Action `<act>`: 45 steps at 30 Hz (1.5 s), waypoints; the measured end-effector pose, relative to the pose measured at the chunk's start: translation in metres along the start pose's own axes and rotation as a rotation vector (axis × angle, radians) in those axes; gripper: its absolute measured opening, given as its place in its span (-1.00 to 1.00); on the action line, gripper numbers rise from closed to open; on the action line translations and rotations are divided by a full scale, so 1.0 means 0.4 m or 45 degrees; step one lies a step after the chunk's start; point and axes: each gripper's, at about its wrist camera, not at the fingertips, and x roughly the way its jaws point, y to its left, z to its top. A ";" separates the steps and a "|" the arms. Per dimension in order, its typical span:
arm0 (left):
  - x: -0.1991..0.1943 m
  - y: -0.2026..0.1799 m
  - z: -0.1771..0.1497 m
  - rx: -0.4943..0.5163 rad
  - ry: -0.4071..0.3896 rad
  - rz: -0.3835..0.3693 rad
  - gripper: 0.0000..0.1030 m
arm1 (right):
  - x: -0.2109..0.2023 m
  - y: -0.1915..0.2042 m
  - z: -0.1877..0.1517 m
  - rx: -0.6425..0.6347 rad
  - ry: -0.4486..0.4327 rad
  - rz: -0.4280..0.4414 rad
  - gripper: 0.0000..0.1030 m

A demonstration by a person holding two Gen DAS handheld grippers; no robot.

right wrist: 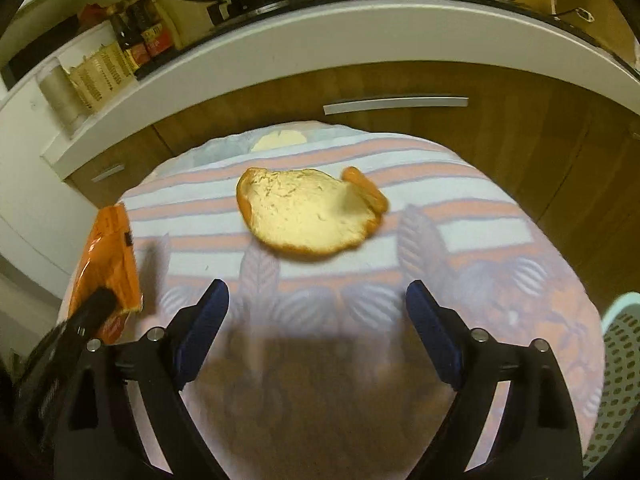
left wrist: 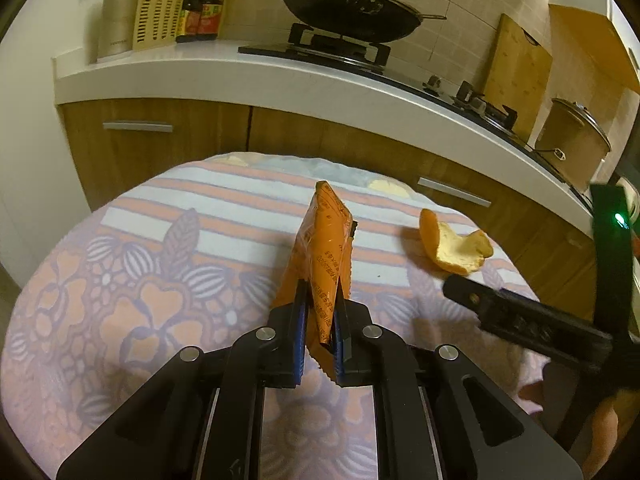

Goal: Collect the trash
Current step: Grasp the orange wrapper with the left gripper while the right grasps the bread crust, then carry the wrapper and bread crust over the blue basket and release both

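Our left gripper [left wrist: 322,312] pinches the light, crinkly orange snack wrapper [left wrist: 322,240] by its lower edge; our right gripper [right wrist: 318,320], spread wide, faces the limp orange peel [right wrist: 308,210] on the patterned cloth [right wrist: 500,248], best nipped at its curled rim.

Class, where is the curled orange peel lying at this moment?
The curled orange peel lies on the patterned tablecloth, ahead of the open right gripper, right of the orange snack wrapper.

On the table [right wrist: 500,216] the peel [right wrist: 308,212] lies right of the wrapper [left wrist: 326,248], with the counter [left wrist: 248,68] behind and a basket [right wrist: 616,372] at right
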 end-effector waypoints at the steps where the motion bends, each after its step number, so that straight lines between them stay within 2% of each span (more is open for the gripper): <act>1: 0.004 0.004 -0.004 -0.001 -0.003 -0.018 -0.83 | 0.011 0.002 0.005 0.000 0.002 -0.005 0.67; 5: 0.005 0.001 -0.013 0.007 -0.020 -0.024 -0.83 | 0.042 0.026 0.025 -0.045 -0.033 -0.091 0.75; 10: 0.006 -0.011 -0.021 0.011 -0.029 0.002 -0.82 | 0.062 0.026 0.052 -0.045 -0.037 -0.134 0.74; 15: 0.002 -0.014 -0.025 0.019 -0.040 0.019 -0.82 | 0.046 0.027 0.053 -0.061 -0.089 -0.150 0.25; 16: 0.000 -0.017 -0.026 0.025 -0.042 0.024 -0.82 | 0.038 0.030 0.050 -0.068 -0.103 -0.144 0.07; 17: 0.000 -0.017 -0.026 0.027 -0.044 0.026 -0.82 | 0.029 0.031 0.048 -0.080 -0.121 -0.124 -0.21; 19: -0.004 -0.018 -0.027 0.027 -0.049 0.029 -0.82 | 0.023 0.035 0.043 -0.099 -0.126 -0.098 -0.45; 22: -0.009 -0.015 -0.029 0.022 -0.060 0.030 -0.82 | 0.013 0.044 0.038 -0.128 -0.149 -0.108 -0.58; 28: -0.030 -0.033 -0.030 0.054 -0.094 0.014 -0.82 | -0.034 0.041 0.025 -0.132 -0.196 -0.086 -0.63; 35: -0.086 -0.088 -0.027 0.101 -0.138 -0.060 -0.82 | -0.158 0.015 -0.009 -0.128 -0.281 -0.100 -0.63; 45: -0.153 -0.227 -0.067 0.185 -0.145 -0.180 -0.82 | -0.335 -0.104 -0.106 -0.037 -0.355 -0.152 -0.63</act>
